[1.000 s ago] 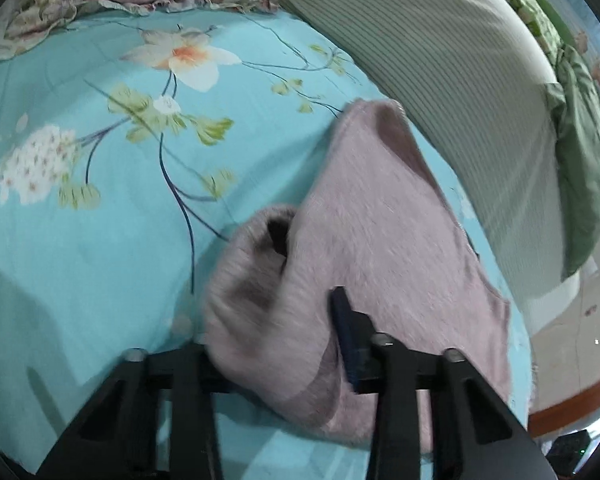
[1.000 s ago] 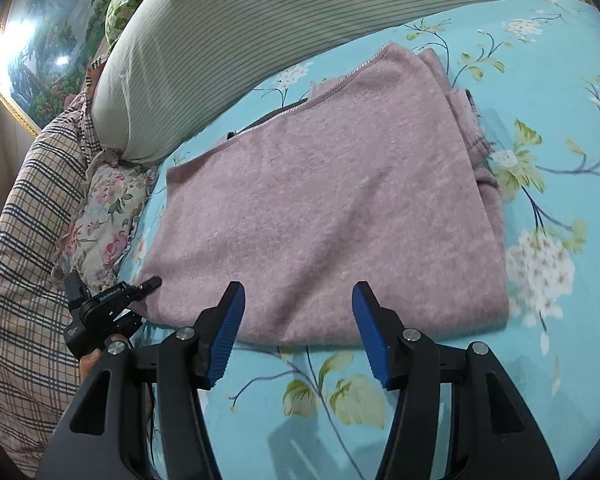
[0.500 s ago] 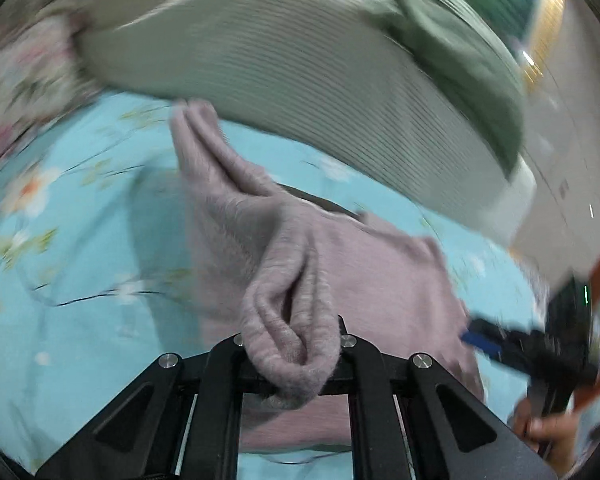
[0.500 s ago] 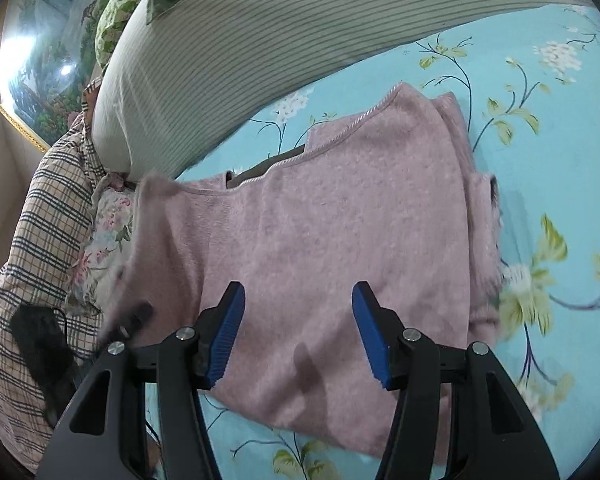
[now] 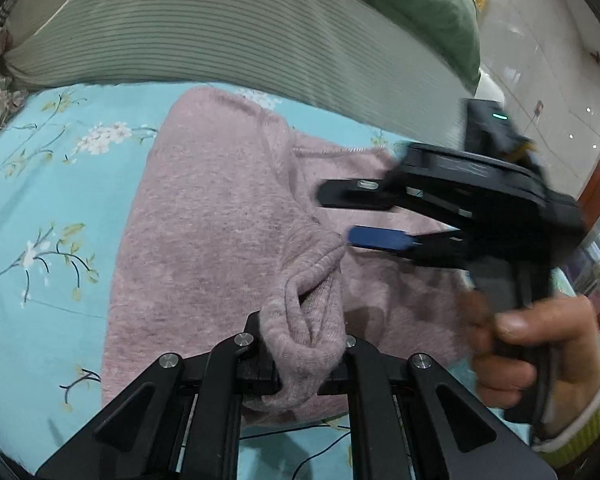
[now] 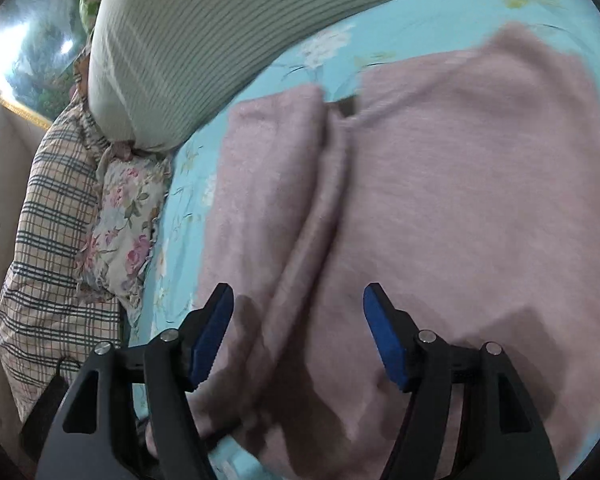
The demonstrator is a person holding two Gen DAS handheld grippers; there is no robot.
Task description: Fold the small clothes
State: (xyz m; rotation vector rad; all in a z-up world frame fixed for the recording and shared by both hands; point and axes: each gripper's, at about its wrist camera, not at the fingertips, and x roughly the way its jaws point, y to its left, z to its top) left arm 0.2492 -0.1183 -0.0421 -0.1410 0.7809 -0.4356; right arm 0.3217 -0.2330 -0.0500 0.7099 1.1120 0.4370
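A pink knit sweater (image 5: 220,216) lies on the turquoise floral bedsheet (image 5: 40,200). My left gripper (image 5: 304,356) is shut on a bunched fold of the sweater and holds it over the garment's middle. My right gripper (image 6: 298,320) is open, its blue pads low over the sweater (image 6: 460,184) with a folded ridge running between them. In the left wrist view the right gripper (image 5: 340,218) reaches in from the right, held by a hand, its fingers spread just above the cloth.
A large green striped pillow (image 5: 228,28) lies along the far side of the sweater. A floral cushion (image 6: 124,220) and a plaid blanket (image 6: 48,240) lie at the left in the right wrist view. The floor (image 5: 548,60) shows beyond the bed's right edge.
My left gripper closed on the sweater's edge and carried it across over the body, making a fold. My right gripper moved forward and down over the sweater, still open.
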